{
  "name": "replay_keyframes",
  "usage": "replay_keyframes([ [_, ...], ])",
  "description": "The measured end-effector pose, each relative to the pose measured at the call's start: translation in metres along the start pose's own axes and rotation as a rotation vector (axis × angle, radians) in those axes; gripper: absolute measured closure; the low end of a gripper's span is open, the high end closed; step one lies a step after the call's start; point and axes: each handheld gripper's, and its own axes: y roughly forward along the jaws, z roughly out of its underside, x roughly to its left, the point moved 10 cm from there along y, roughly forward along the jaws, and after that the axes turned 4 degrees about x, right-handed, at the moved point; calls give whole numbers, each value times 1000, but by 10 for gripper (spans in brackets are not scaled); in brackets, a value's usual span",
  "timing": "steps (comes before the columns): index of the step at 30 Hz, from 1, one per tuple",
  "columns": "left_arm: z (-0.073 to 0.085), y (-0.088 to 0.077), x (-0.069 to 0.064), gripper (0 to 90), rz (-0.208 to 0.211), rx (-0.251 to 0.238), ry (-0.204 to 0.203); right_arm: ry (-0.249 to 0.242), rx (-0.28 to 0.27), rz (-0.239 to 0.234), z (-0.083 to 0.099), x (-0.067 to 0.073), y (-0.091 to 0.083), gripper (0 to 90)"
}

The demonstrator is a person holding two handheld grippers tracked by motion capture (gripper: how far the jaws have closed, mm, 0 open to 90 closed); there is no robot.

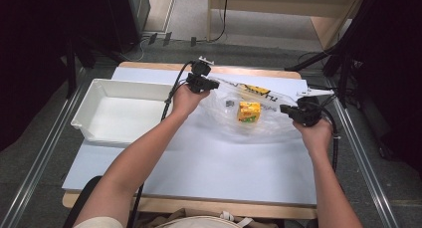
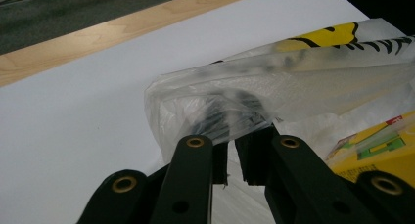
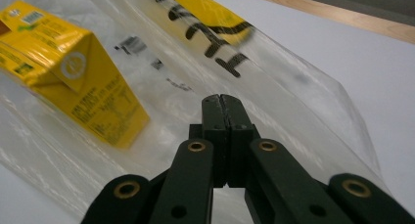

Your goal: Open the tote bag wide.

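- The clear plastic bag (image 1: 259,111) lies right of centre in the high view on the white counter (image 1: 214,163), with a yellow carton (image 1: 249,111) inside.
- The left claw (image 1: 211,83) pinches the bag's left edge, jaws narrow.
- The right claw (image 1: 284,109) is clamped on its right edge.
- A white tray (image 1: 94,96) sits at left.

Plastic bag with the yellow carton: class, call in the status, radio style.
Left gripper pinching bag's edge, jaws slightly parted. Right gripper shut on plastic bag. Yellow carton inside. White tray alongside, nothing blocking.

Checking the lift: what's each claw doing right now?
Left claw: closed on the bag's edge.
Right claw: closed on the bag.
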Motion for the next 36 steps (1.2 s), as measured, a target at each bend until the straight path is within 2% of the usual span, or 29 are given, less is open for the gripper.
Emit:
replay_keyframes([
  [1, 0, 0, 0, 843, 0, 0, 0, 0, 0, 0, 0, 0, 0, 900],
  [2, -1, -2, -3, 826, 26, 0, -10, -9, -1, -12, -6, 5, 2, 900],
  [3, -1, -3, -4, 826, 35, 3, -12, -9, -1, -12, -6, 5, 2, 900],
  [5, -2, -5, -7, 729, 48, 1, -7, -22, -1, -25, -11, 10, 4, 900],
  [8, 0, -6, -11, 696, 61, 17, 7, -51, 8, -27, -20, 17, 7, 900],
  [9, 2, -6, -15, 689, 63, 34, 34, -56, 7, -28, -22, 18, 8, 900],
  [11, 3, -7, -19, 687, 67, 41, 47, -57, 7, -32, -25, 19, 9, 900],
  [12, 3, -7, -22, 649, 76, 43, 50, -55, -3, -43, -29, 21, 11, 900],
  [13, 3, -8, -24, 649, 84, 41, 48, -55, -3, -43, -29, 21, 11, 900],
  [16, 2, -12, -36, 605, 116, 36, 67, -52, 14, -44, -32, 20, 19, 900],
  [19, 4, -12, -42, 624, 131, 37, 79, -53, 16, -44, -33, 21, 23, 900],
  [20, 5, -12, -44, 717, 137, 42, 83, -55, 17, -47, -35, 22, 26, 900],
  [22, 10, -9, -52, 810, 148, 43, 97, -64, 22, -46, -35, 23, 29, 900],
  [24, 13, -7, -56, 842, 155, 47, 96, -62, 23, -50, -36, 24, 32, 900],
  [25, 16, -4, -58, 882, 157, 54, 93, -68, 34, -48, -34, 22, 39, 900],
  [27, 23, 5, -64, 887, 163, 68, 83, -66, 36, -47, -33, 21, 43, 900],
  [28, 27, 10, -66, 895, 160, 74, 78, -59, 47, -40, -31, 17, 53, 900],
  [30, 41, 22, -68, 899, 158, 100, 63, -41, 51, -42, -29, 13, 61, 900],
  [31, 41, 22, -68, 900, 158, 100, 63, -28, 60, -46, -27, 10, 65, 900],
  [32, 51, 29, -70, 900, 164, 111, 40, -19, 66, -43, -25, 8, 70, 900],
  [33, 51, 29, -70, 900, 164, 111, 40, -19, 66, -43, -25, 8, 70, 900],
  [34, 60, 35, -72, 900, 165, 121, 37, -12, 89, -40, -20, 5, 79, 900],
  [36, 66, 37, -74, 900, 169, 123, 35, -13, 92, -37, -18, 4, 82, 900],
])
